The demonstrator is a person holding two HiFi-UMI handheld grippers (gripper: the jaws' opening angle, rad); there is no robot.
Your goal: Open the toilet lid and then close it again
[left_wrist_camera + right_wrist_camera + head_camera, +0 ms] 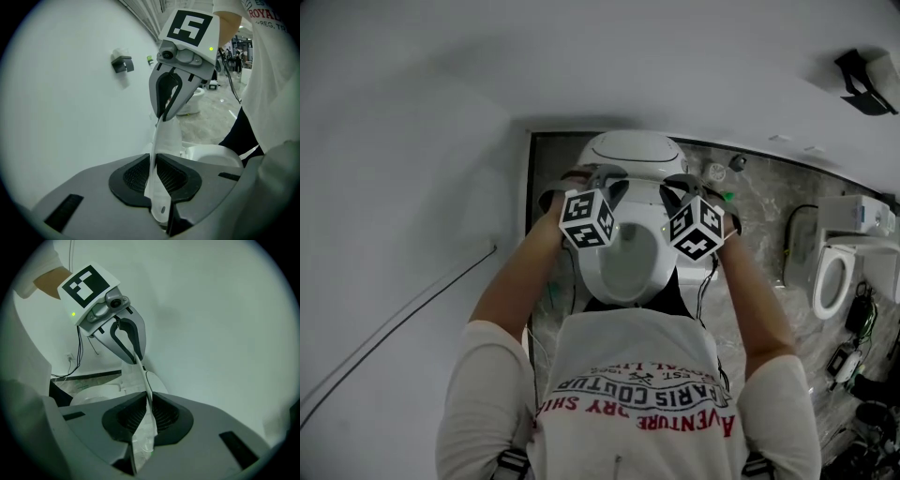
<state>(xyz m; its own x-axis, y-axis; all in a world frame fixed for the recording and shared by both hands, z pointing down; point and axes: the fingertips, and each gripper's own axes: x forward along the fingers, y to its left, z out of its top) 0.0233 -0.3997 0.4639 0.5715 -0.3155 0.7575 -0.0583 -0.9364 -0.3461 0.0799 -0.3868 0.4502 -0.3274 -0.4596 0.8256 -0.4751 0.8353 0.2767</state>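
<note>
We read print only on the person's white cotton T-shirt (pixel 628 375). In the head view it runs upside down: a dark arch reads "PARIS COUTUR", its end lost in a fold. Red letters below give "AVENTURE", and at the side "RY SHI". A small "EST." sits above, with digits too small to read. In the left gripper view the same shirt shows red "ROYAL" and dark "REG. TR". The left white cube (pixel 587 217) and the right white cube (pixel 695 228) bear black-and-white square code markers.

Dim, flat, greyish light fills every view, casting only faint shadows on the plain white wall (pixel 412 187). Both gripper views bulge, go black at the corners, and blur the thin white toilet lid (pixel 165 138) near the lens.
</note>
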